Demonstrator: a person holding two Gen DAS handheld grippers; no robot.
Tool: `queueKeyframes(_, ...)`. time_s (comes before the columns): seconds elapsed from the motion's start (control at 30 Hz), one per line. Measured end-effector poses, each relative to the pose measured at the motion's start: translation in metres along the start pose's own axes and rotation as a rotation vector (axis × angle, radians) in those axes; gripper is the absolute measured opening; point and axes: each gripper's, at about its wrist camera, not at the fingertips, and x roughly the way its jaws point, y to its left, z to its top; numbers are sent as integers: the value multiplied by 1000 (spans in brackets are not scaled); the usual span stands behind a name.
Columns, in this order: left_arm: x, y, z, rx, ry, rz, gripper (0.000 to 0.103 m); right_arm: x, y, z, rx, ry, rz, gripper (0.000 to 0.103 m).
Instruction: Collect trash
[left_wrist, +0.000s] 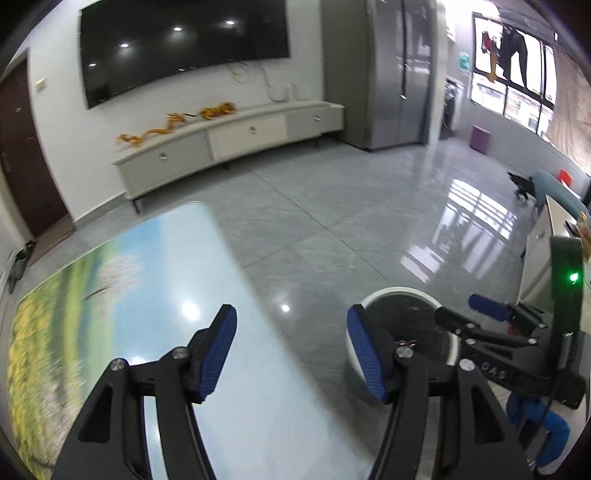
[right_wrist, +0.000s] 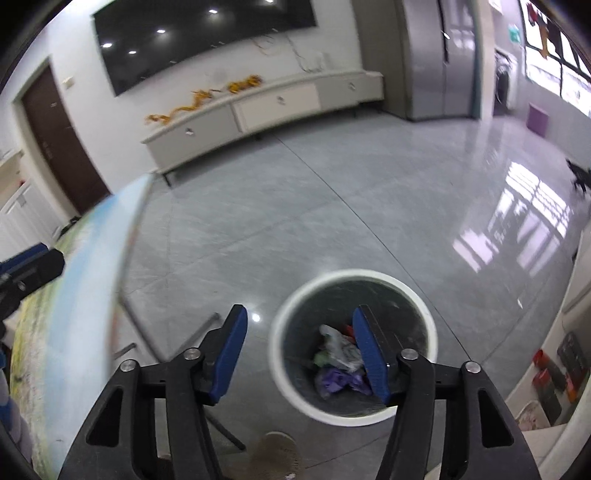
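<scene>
Trash (right_wrist: 341, 363) sits in bin (right_wrist: 284, 384) w/ right claw (right_wrist: 299, 350) open, empty above it; left claw (left_wrist: 291, 354) open over tabletop (left_wrist: 147, 280), prob. seeking more.

Both views face the TV wall (left_wrist: 184, 48). The left wrist view looks across the worktop (left_wrist: 122, 295), beside the bin (left_wrist: 402, 332); the right wrist view looks steeply down over the bin (right_wrist: 352, 411). They share bin, worktop and floor.
</scene>
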Motion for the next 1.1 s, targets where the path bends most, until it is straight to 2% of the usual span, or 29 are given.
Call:
queueKeyframes(0.1,-33,29,-15,-39,-55,59,61,-22,37,0,-66,-40,22,69)
queueKeyframes(0.23,-74,65,-34,-97,-132,131,61,-52,85,-4,-149,-104,40,83)
queueKeyframes(0.33,-108,89,-51,-123,-195,210,61,-75,117,-9,-198,-164,44,90)
queueKeyframes(0.4,-123,99,-61,-134,-221,252,67,-91,137,-15,-230,-208,46,96)
queueKeyframes(0.43,-133,105,-67,-143,-238,281,76,-99,146,-19,-246,-226,47,99)
queueKeyframes(0.47,-138,109,-71,-149,-249,299,84,-105,153,-22,-264,-242,46,100)
queueKeyframes(0.6,-167,128,-95,-196,-312,377,94,-129,180,-30,-309,-302,40,102)
queueKeyframes(0.67,-179,134,-103,-215,-331,407,103,-138,188,-32,-324,-327,33,103)
queueKeyframes(0.8,-195,143,-114,-243,-364,456,103,-155,200,-36,-348,-371,15,103)
queueKeyframes(1.1,-217,150,-131,-284,-391,498,103,-173,200,-38,-348,-422,-12,103)
